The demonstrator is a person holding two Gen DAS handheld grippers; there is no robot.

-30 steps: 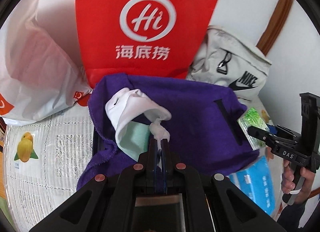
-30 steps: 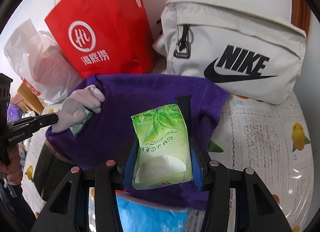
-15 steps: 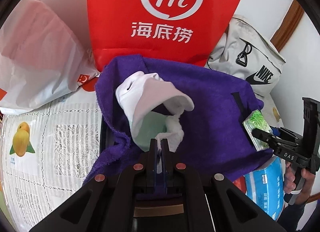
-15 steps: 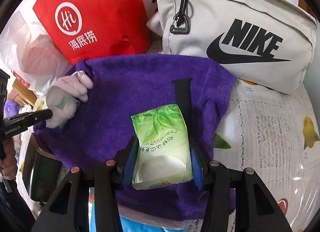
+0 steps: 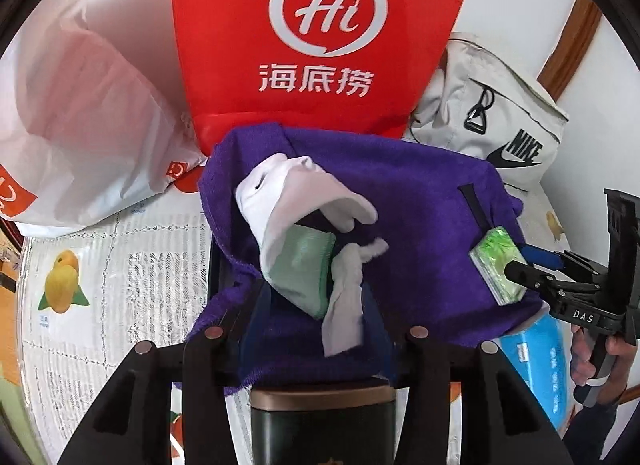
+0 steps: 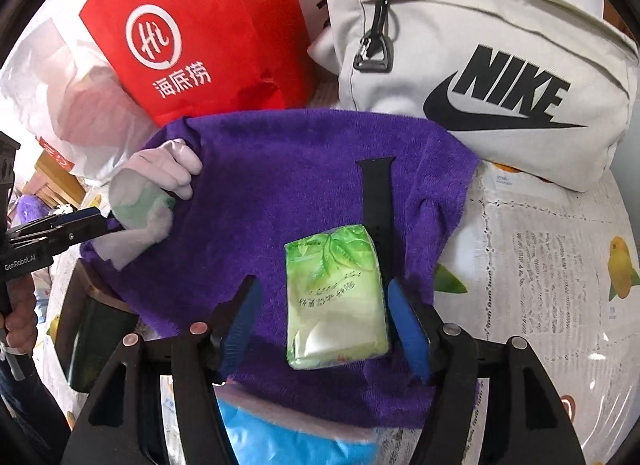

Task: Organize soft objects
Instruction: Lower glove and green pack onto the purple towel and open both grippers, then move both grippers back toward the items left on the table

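From where I sit, the landmark is the purple terry towel (image 5: 420,201) draped over a dark box-like thing on the lace-covered tabletop (image 5: 100,265), so I place everything against it. Over the towel's left part, the left gripper (image 5: 316,317) is letting its jaws spread, and the white sock with a mint-green sole (image 5: 288,225) lies loose on the cloth between and ahead of them; I read no pad pressing on it, though its trailing cuff drapes back towards the jaws. To do this release well I would let the jaws finish opening before lifting, then draw straight back and up so the cuff does not snag and drag the sock off the towel's left edge. Behind the towel stand the red paper bag with white lettering (image 5: 320,45) and the crumpled white plastic bag (image 5: 80,105) to its left. Over the towel's right part, the right gripper (image 6: 324,321) is also opening, blue pads clear on both sides of the green soft tissue pack (image 6: 336,297), which rests flat on the cloth beside a black strap (image 6: 376,201). Here I would back out along the pack's length without nudging it towards the towel's near edge, where a blue wrapped pack (image 6: 296,441) sits below. The pale grey Nike bag (image 6: 480,65) stands behind the towel's right corner.
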